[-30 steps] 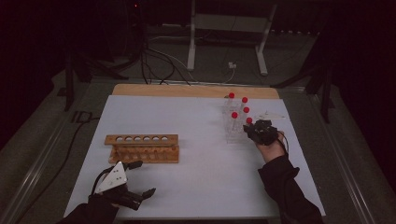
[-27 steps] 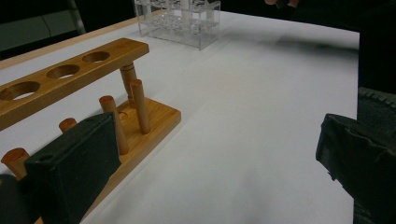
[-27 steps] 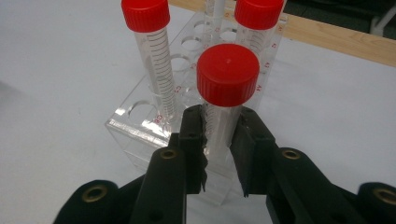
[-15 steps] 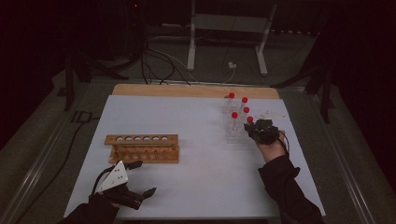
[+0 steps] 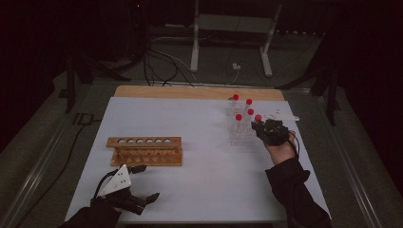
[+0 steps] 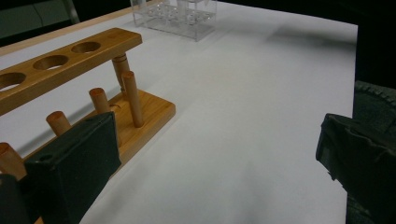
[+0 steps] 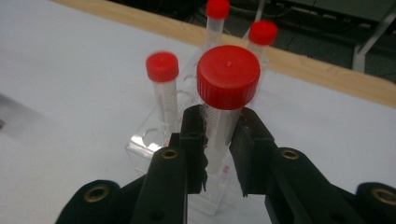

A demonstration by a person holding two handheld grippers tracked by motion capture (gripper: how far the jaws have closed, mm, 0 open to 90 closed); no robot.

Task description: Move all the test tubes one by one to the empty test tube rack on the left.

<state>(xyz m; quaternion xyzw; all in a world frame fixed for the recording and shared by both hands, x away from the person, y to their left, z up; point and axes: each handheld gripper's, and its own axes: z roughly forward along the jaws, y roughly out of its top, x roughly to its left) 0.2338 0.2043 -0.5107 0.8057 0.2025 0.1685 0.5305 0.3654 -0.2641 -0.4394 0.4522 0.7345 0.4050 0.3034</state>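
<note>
My right gripper [image 5: 264, 129] [image 7: 218, 135] is shut on a clear test tube with a red cap [image 5: 258, 118] [image 7: 228, 77], held upright just above a clear plastic rack [image 5: 239, 138] [image 7: 149, 147]. Other red-capped tubes [image 5: 238, 117] [image 7: 162, 67] stand in that rack. An empty wooden tube rack [image 5: 145, 151] [image 6: 70, 60] with a row of holes sits at the left of the white sheet. Close in front of it, near the table's front edge, my left gripper [image 5: 145, 183] [image 6: 215, 163] is open with nothing between its jaws.
The white sheet [image 5: 204, 161] covers the table, with a bare wooden strip [image 5: 190, 91] along the far edge. Beyond the table are cables [image 5: 161, 61] and the legs of a stand [image 5: 195, 47] on the dark floor.
My right gripper has risen a little with the red-capped tube in it. The left gripper has stayed where it was.
</note>
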